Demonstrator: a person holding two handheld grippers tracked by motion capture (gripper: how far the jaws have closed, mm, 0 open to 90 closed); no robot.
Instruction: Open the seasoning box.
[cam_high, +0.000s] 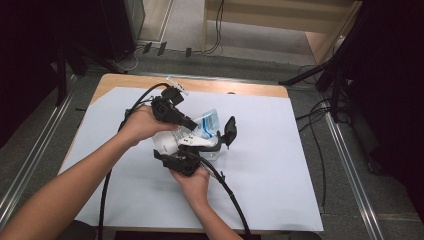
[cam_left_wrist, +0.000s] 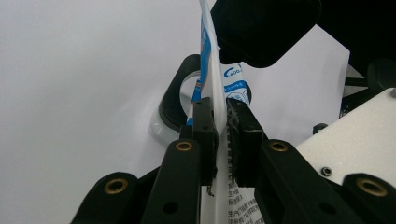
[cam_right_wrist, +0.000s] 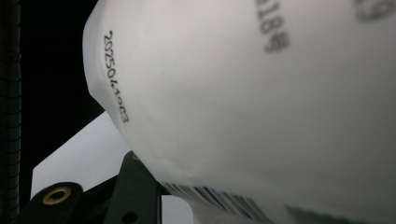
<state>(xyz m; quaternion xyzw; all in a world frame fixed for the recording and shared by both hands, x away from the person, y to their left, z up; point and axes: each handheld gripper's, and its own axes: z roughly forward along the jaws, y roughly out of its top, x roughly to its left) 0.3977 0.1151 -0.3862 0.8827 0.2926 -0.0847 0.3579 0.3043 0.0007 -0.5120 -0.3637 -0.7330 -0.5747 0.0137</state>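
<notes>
- Left gripper at the table centre, held by the left hand, jaws pointing toward 4 o'clock in the high view.
- In the left gripper view, jaws of the left gripper pressed together on the thin edge of a white-and-blue pouch, pinching its flat seam, which rises upright between them.
- Pouch in the high view lifted just above the white sheet, at mid-table, wedged between both grippers; blue print toward 1 o'clock, white body toward 7 o'clock.
- Right gripper at 6 o'clock of the pouch, cradled from below by the right hand; cannot tell whether its jaws are spread or pinching, the pouch covering them.
- In the right gripper view, white pouch bulging right against the lens, blocking nearly everything; printed date code at 9 o'clock, barcode along 6 o'clock, blurred digits at 1 o'clock. One black jaw base with a brass rivet peeking out at 7 o'clock.
- Black ring-shaped piece with a clear rim resting on the sheet behind the pouch in the left gripper view, partly hidden by the jaws.
- Black upright part just at 3 o'clock of the pouch in the high view; what it is, unclear.
- Black cables trailing from both grippers toward 6 o'clock across the sheet.
- Wooden table edge showing at 12 o'clock beyond the sheet; small white clip-like item lying there near the left gripper's rear.
- Grey floor with dark stands at 2 o'clock, well apart from the table.
</notes>
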